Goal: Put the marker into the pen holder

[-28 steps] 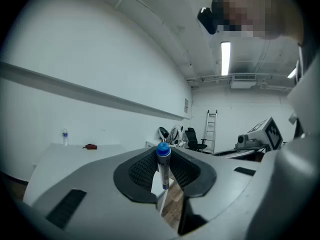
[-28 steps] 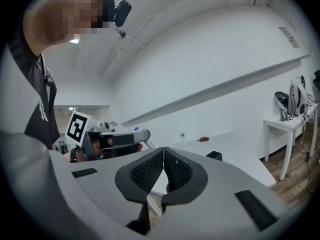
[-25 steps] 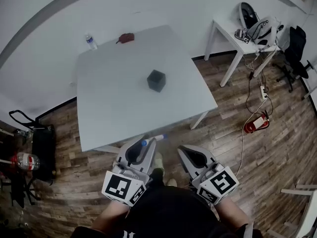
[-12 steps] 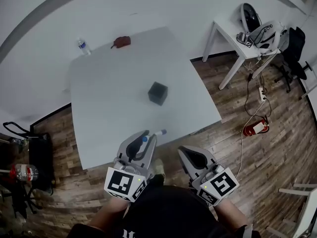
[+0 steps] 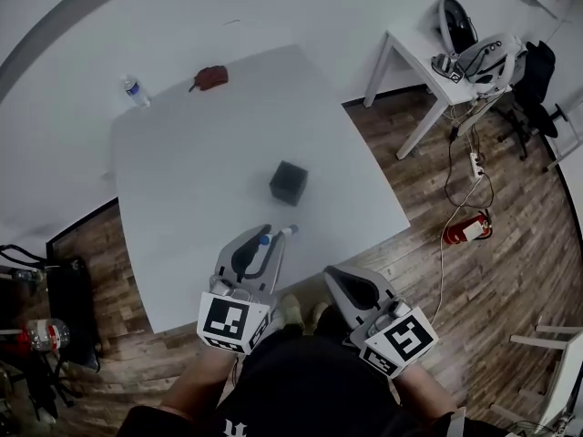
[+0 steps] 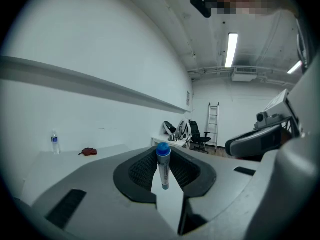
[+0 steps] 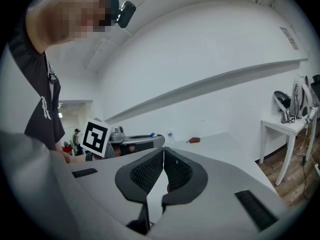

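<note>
Currently the left gripper [image 5: 266, 240] clamps the marker [image 6: 163, 166] — a tilted descent could strike the rim of the pen holder [image 5: 288, 181] and dislodge it — while the right gripper [image 5: 353, 288] sits closed, empty.

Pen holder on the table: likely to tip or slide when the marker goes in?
The pen holder looks squat and cube-like, so tipping seems unlikely. It stands free on the smooth white table, so a side knock would probably slide it.

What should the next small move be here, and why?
Probably carry the left gripper forward toward the pen holder: it is shut on the marker, and the holder stands farther out on the table.
</note>
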Available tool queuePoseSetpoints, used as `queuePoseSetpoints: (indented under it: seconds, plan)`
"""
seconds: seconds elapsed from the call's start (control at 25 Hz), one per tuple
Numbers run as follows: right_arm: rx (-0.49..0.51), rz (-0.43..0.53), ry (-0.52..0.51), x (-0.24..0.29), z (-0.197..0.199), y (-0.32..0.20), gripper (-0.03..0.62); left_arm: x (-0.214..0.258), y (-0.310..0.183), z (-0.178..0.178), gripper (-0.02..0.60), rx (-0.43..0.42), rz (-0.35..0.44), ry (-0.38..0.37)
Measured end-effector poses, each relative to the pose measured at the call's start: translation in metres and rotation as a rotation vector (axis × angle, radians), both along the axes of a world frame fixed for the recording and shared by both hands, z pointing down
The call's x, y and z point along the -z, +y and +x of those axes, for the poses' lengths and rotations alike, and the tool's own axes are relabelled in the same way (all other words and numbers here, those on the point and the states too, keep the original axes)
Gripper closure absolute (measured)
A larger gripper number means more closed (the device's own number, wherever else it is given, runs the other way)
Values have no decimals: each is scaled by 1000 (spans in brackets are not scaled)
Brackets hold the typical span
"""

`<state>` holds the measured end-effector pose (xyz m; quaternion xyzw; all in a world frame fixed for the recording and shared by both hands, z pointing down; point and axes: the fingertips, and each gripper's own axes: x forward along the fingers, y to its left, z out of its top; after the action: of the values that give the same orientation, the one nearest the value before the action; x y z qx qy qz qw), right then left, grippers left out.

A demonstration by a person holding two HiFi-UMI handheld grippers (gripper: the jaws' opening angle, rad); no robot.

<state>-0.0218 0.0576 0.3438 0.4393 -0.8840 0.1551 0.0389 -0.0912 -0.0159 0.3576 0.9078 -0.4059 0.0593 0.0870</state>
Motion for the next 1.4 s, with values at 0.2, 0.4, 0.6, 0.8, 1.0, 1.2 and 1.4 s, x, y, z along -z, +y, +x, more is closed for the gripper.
queuePoseSetpoints:
  seconds: [0.2, 0.4, 0.6, 0.8, 1.0, 1.2, 1.4]
  plan:
    - [10, -20, -17, -5, 10, -23, 579, -10, -33, 12, 505, 23, 0, -28]
    - [65, -47, -21, -14, 20, -57, 579, -35, -70, 23, 505, 66, -20, -76]
    - [124, -80, -24, -23, 34, -97, 579, -71, -109, 35, 505, 128, -71, -109]
    - [181, -139, -26, -41, 49, -131, 578, -114, -138, 46, 505, 186, -142, -178]
    - [229, -182, -41, -56, 52, -155, 578, -158, -152, 46, 505, 227, -203, -280]
    - [260, -230, -45, -70, 57, -172, 578, -197, -162, 52, 505, 227, -265, -353]
    - [281, -253, -51, -77, 60, -183, 579, -224, -164, 54, 505, 241, -316, -419]
